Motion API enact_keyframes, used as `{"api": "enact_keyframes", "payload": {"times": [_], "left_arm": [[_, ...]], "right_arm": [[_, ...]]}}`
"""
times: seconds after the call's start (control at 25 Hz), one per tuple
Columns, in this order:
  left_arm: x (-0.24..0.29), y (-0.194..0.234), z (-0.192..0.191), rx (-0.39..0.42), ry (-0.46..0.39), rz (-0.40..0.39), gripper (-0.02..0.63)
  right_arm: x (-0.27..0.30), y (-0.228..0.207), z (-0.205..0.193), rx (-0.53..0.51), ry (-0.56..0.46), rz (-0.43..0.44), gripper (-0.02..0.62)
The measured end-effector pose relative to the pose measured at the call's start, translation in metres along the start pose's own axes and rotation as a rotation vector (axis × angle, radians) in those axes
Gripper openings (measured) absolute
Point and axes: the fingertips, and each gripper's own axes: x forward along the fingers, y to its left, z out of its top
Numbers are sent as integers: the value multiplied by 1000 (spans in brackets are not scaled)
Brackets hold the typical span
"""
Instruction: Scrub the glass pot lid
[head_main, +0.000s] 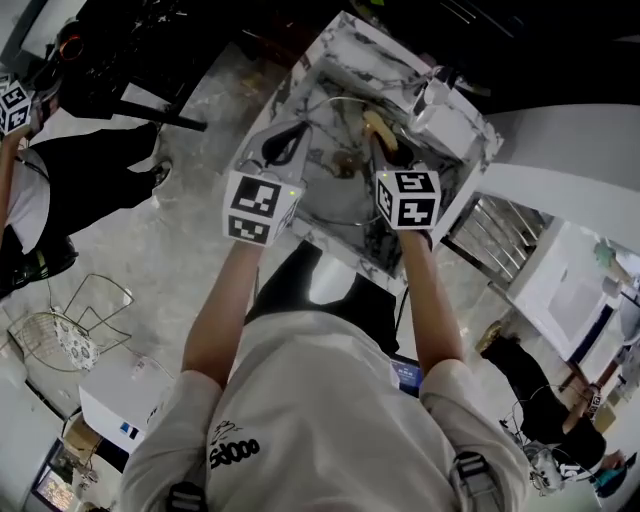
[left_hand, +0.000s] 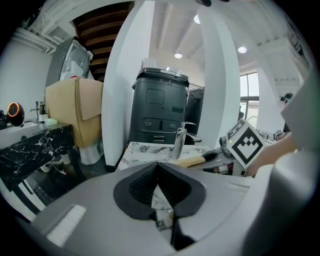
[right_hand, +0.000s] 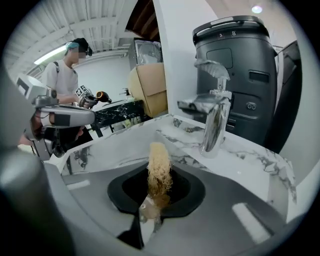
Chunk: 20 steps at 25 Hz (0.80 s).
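Looking down, I see my two claws over one marble sink (head_main: 335, 45) at the top middle of the frame. One glass pot lid (head_main: 345, 165) lies in it. My left claw (head_main: 290, 140) is at the lid's left edge. My right claw (head_main: 390, 155) holds one loofah scrubber (head_main: 378, 125) over the lid's right side.

In the left gripper view, my jaws are pinched narrow with the tips touching. The clear lid is hard to see here. One faucet (left_hand: 179, 142) stands in the middle, with one black bin (left_hand: 160, 107) behind it.

In the right gripper view, my jaws squeeze the loofah, which sticks straight up in the middle. One person (right_hand: 65, 82) stands at the upper left.
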Motion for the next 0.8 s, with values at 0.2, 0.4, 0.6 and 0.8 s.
{"api": "enact_keyframes", "payload": {"times": [0.2, 0.4, 0.6, 0.8], "left_arm": [[15, 1, -8, 6, 20, -29, 11], [25, 0, -16, 8, 39, -49, 11], [29, 2, -22, 7, 50, -51, 11], [30, 6, -25, -8, 49, -37, 9]], "right_arm": [[19, -28, -24, 54, 60, -128, 43], [35, -43, -42, 47, 100, -217, 43], [48, -54, -48, 49, 107, -281, 43], [62, -60, -50, 43, 108, -326, 44]]}}
